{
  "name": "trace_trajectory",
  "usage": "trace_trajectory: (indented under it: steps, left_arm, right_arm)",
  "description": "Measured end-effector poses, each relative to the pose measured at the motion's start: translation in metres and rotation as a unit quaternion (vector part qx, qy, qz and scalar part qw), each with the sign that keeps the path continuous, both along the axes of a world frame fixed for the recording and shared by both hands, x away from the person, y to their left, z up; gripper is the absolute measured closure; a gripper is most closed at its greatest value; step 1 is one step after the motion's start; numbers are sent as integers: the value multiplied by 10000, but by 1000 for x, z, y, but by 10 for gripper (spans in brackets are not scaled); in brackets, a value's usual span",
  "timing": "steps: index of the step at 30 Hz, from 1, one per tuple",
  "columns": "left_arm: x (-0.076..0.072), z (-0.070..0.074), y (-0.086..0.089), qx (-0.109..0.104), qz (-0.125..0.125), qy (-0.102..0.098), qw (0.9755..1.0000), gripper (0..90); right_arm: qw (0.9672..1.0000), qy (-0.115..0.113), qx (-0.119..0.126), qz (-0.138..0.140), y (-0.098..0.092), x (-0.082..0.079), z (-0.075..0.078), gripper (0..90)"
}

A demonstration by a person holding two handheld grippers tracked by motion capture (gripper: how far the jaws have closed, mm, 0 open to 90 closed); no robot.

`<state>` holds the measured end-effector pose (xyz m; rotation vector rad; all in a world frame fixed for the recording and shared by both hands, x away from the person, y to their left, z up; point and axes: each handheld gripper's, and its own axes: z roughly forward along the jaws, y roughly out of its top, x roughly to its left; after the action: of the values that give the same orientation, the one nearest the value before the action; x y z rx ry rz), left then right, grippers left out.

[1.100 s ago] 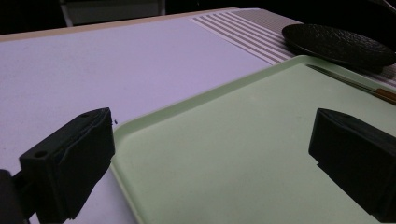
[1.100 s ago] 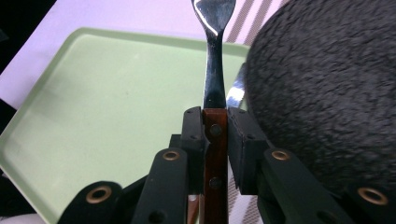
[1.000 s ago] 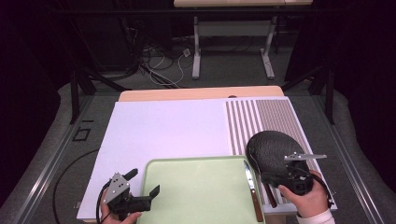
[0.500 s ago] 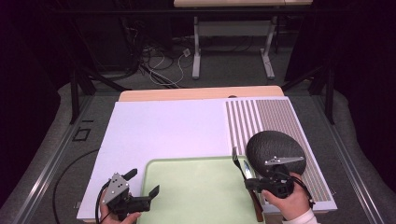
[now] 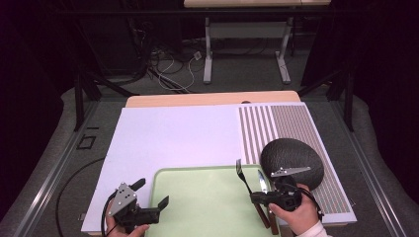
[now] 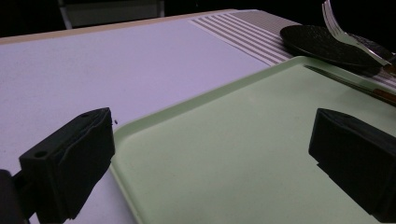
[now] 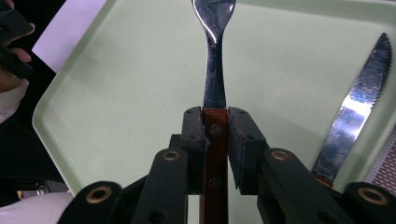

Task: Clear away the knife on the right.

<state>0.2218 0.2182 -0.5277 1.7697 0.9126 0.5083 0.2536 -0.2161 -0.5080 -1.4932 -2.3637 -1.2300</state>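
Right gripper view: my right gripper [image 7: 215, 140] has its jaws pinching the wooden-handled steel fork [image 7: 214, 70] at frame centre, over the pale green plastic tray [image 7: 116, 93]; I should lower it level, parallel to the serrated knife [image 7: 355, 121]. Left gripper [image 6: 215, 168] jaws spread, idle.

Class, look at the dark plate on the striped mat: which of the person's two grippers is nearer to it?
Right. The right gripper, clamped on the fork, sits just beside the dark plate. The left gripper waits open across the green tray, at its far corner.

black tool [image 7: 215, 154], brass rivets; grey plate [image 5: 290, 171], white sleeve [image 5: 309, 231]
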Motion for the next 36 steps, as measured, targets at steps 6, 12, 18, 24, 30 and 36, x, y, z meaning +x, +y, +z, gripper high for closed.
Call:
trace_trajectory:
  steps: [6, 12, 18, 24, 30, 36]
  left_arm:
    - [0, 0, 0, -1, 0, -1, 10000, 7]
    - [0, 0, 0, 0, -4, -1, 10000, 7]
    - [0, 0, 0, 2, -6, -2, 10000, 7]
    - [0, 0, 0, 2, -9, -2, 10000, 7]
    - [0, 0, 0, -8, -14, 7, 10000, 7]
    - [1, -1, 0, 1, -12, 10, 10000, 7]
  right_arm:
    - [9999, 119, -58, 25, 2, 1, -4, 772]
    - [9991, 434, 2, 25, 2, 5, -12, 772]
    - [9976, 692, -43, 51, 2, 10, -21, 772]
    - [9968, 801, -85, -16, 5, 12, -28, 772]
    - [9962, 846, -196, 39, 6, 15, -33, 772]
    - [9945, 1030, -169, 31, 9, 17, -40, 771]
